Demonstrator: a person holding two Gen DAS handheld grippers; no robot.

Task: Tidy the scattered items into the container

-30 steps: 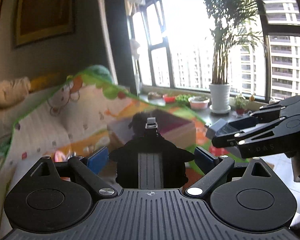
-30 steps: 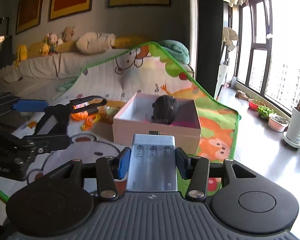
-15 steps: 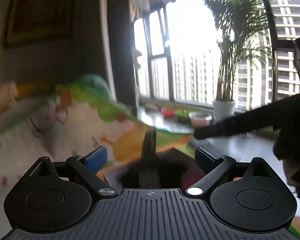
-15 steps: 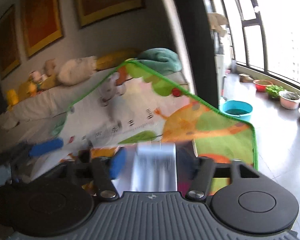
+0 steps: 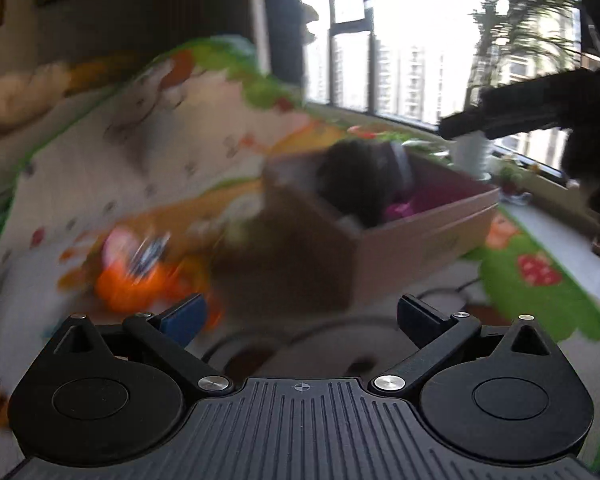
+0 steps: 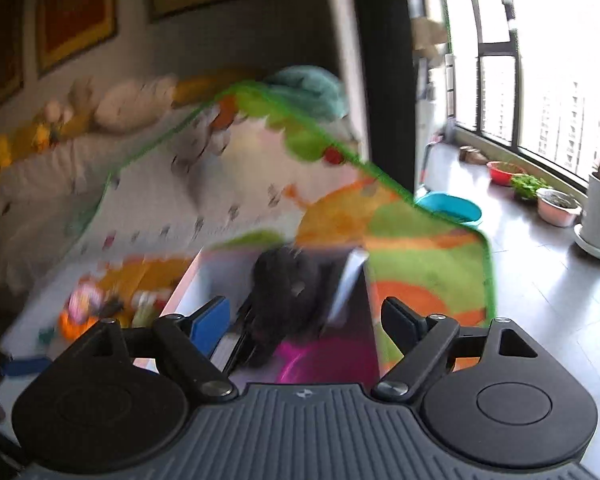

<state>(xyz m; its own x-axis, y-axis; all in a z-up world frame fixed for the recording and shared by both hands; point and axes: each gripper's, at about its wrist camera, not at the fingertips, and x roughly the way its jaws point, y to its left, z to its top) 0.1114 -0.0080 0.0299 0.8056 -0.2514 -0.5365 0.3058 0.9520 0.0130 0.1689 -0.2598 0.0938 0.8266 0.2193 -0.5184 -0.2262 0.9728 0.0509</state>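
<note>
On a cartoon play mat (image 6: 228,208) sits a cardboard box (image 5: 412,232).

Black ribbed tongs (image 5: 300,318) body, round side discs, silver screws, one blue pad, one dark pad

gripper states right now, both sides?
Left gripper: open, holding nothing.
Right gripper: open, holding nothing, over the box.
</note>
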